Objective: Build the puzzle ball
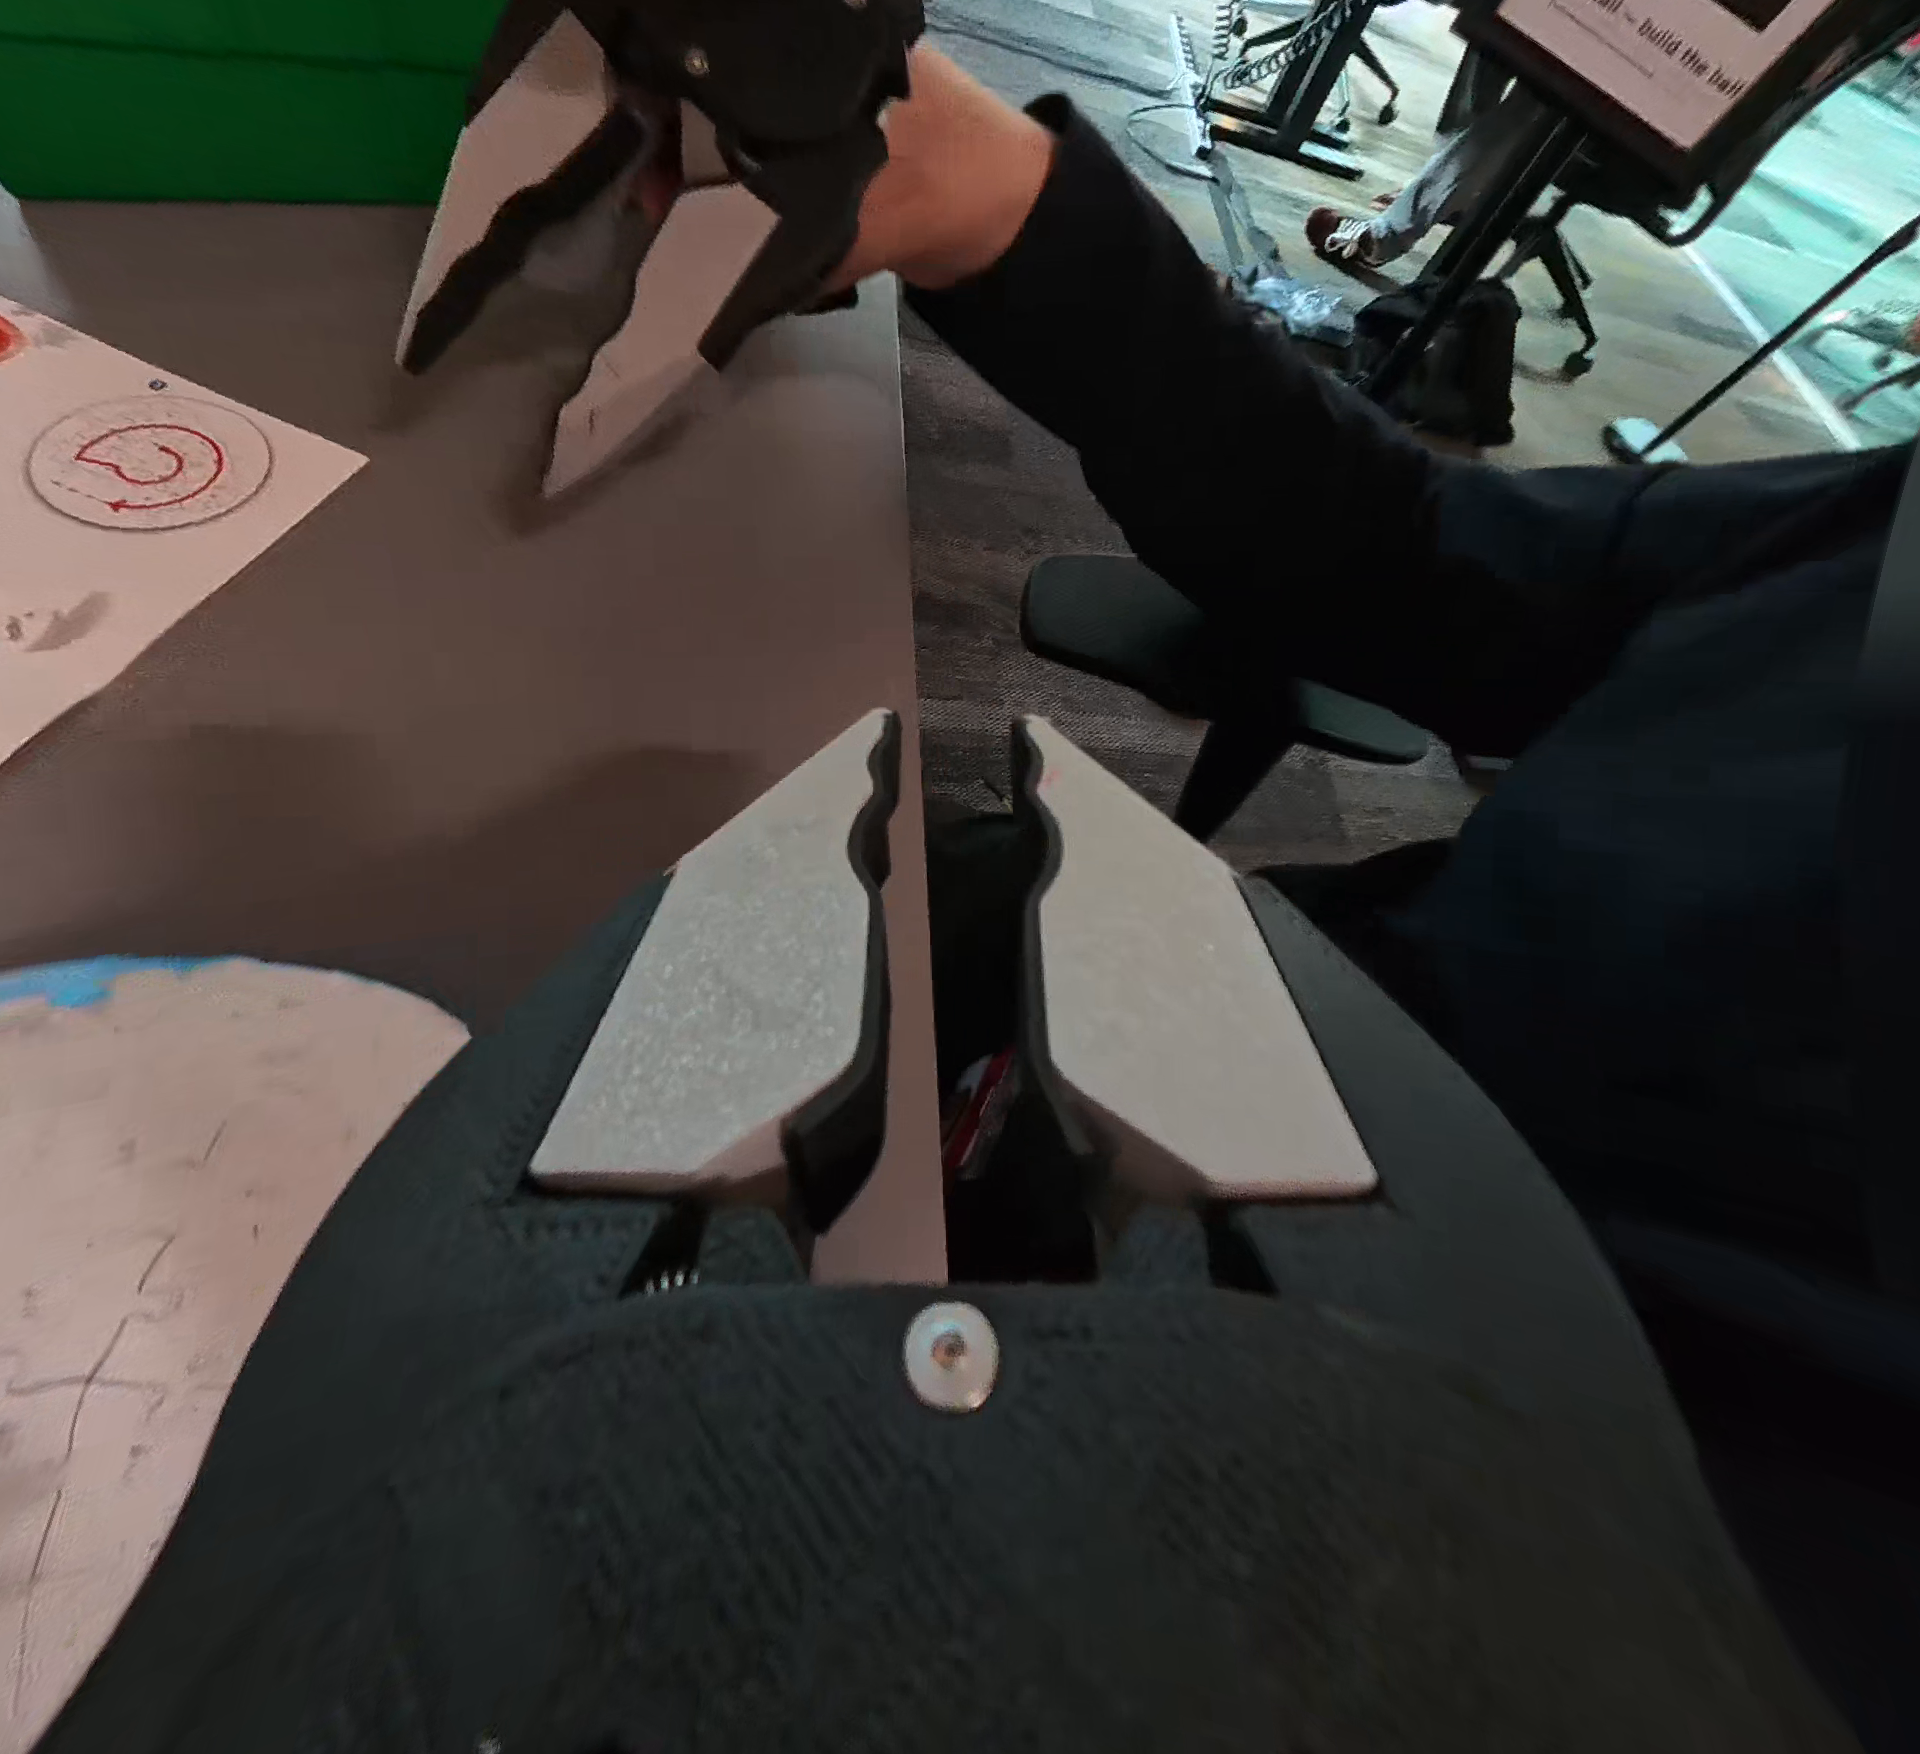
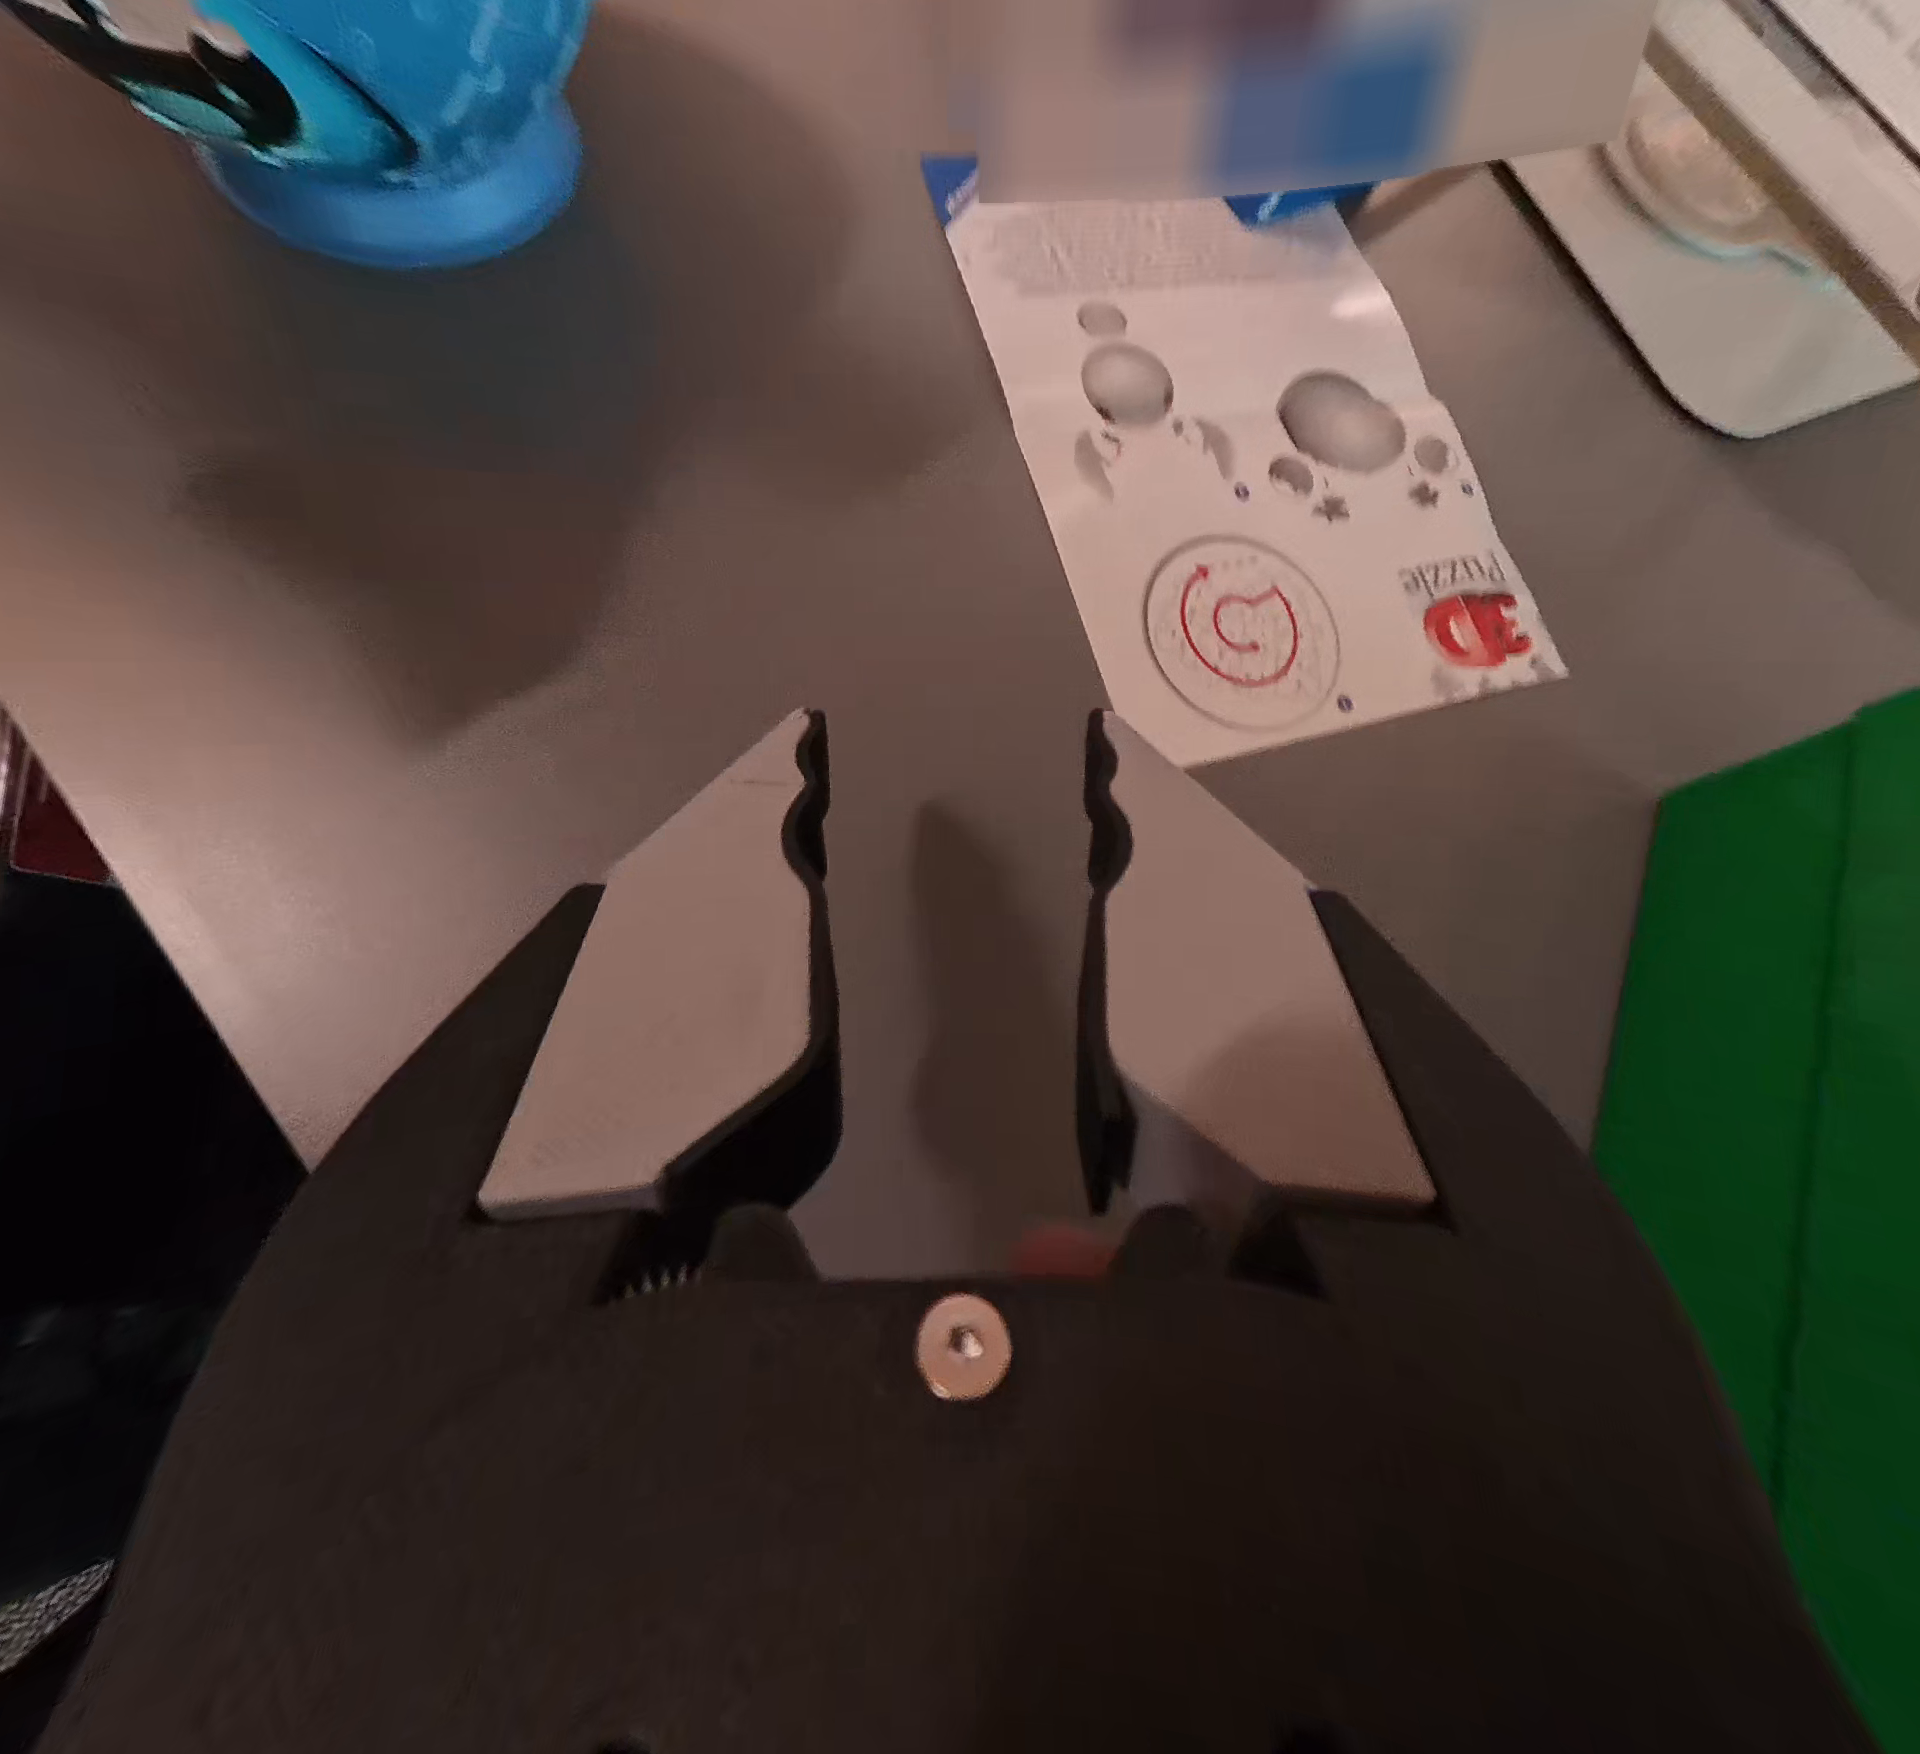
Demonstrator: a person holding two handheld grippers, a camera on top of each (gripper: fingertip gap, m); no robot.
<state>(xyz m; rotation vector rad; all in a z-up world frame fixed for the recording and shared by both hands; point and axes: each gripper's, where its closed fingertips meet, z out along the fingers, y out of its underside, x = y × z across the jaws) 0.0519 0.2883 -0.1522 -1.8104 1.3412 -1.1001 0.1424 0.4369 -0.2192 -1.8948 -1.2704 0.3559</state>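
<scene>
Puzzle ball, a part-built sphere of blue and white interlocking pieces on a round blue base, stands on the grey worktop at 10 o'clock in the right wrist view; the picture is blurred there. In the left wrist view its pale curved surface fills the 8 o'clock corner, just beside the left tool.

Left tool: grey fingers slightly apart, nothing between them, straddling the worktop's edge.

Right tool: fingers apart, empty, above bare worktop. In the left wrist view it sits at 11 o'clock, held by a hand in a dark sleeve.

White printed instruction sheet lies flat at 1 o'clock in the right wrist view. Green box stands at 11 o'clock in the left wrist view.
</scene>
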